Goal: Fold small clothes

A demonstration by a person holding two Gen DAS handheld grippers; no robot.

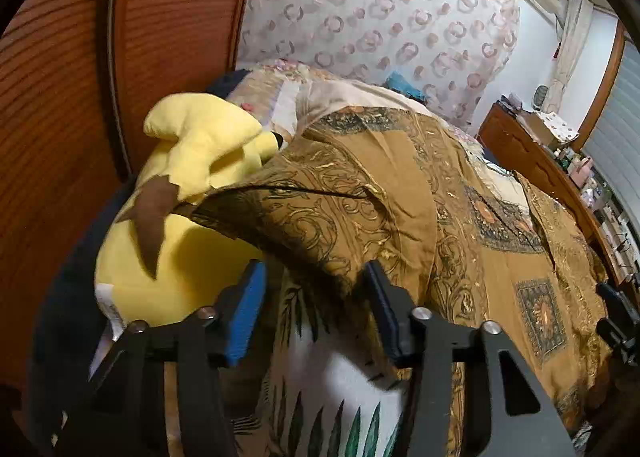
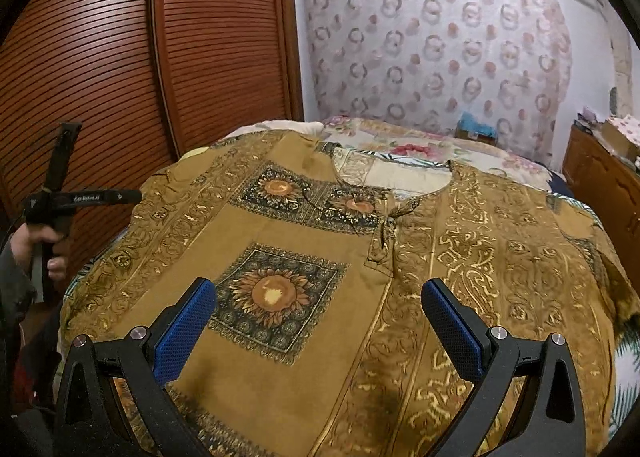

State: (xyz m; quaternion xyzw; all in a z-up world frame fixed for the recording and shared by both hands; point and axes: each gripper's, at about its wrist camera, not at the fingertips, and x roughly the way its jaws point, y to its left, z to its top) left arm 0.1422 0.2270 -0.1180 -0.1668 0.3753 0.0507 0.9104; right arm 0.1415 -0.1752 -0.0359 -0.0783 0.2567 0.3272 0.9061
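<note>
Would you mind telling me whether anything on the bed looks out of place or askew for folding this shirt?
Yes: a yellow plush toy lies at the bed's edge by the wardrobe doors, and the brown patterned shirt has its sleeve draped up over the toy, so that side bulges instead of lying flat.

The mustard shirt (image 2: 320, 297) is thin woven cloth, matt, its scrollwork printed in a slightly shiny gold. At ten o'clock of it in the left wrist view lies a yellow plush toy (image 1: 192, 185), soft and fuzzy, with a brown felt-like patch. The wardrobe doors (image 2: 120, 57) are reddish wood, ribbed in fine slats, with a mild varnished sheen. The right gripper (image 2: 316, 321) has matt black plastic arms, bright metal rivets and blue, finely dimpled, rubbery pads. The curtain (image 2: 440, 49) at twelve o'clock looks sheer and lacy.
</note>
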